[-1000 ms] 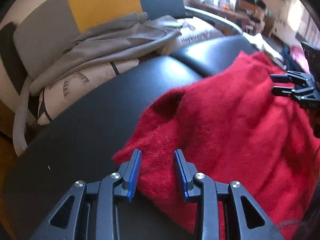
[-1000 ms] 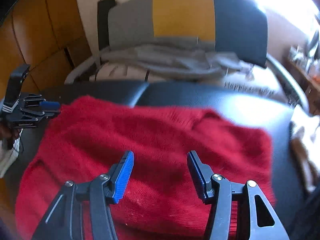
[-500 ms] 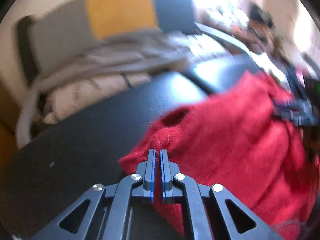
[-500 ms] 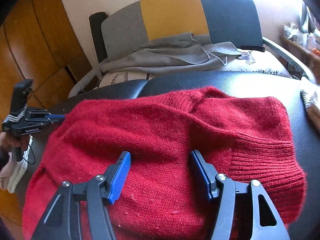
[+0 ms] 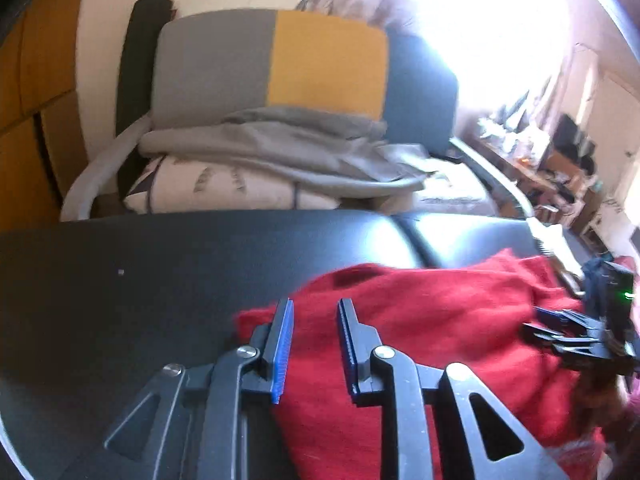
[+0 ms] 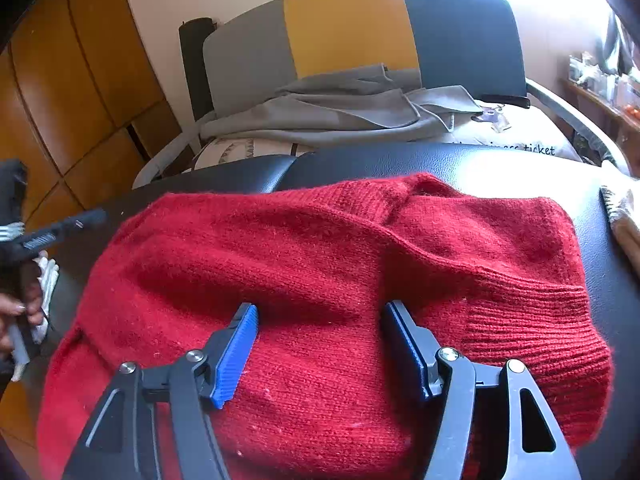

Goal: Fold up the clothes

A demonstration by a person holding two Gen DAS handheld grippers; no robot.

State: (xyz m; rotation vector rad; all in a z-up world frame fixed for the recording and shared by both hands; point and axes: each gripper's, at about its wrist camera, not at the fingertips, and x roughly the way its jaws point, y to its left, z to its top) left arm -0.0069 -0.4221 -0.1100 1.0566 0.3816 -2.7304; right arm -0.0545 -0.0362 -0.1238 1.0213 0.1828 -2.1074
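The red sweater lies bunched on the black padded surface. It is doubled over itself, with a ribbed cuff or hem on top at the right and a raised crease running across the middle. A neat fold wants a flat, taut layer, and here the knit sits in soft humps.

The right tongs stand wide apart with both blue pads resting on or just over the near middle of the sweater, holding nothing. That placement looks suited to pressing the fabric down or pinching up a fold line.

The left tongs are also apart, with a narrower gap and nothing between them. They sit at the sweater's left edge, a place where a corner could be taken up or has just been let go; the scene fits either.

Beyond the far edge stands a chair with a grey garment draped over a printed cushion, well apart from the sweater. A pale knit piece lies at the right edge of the surface.
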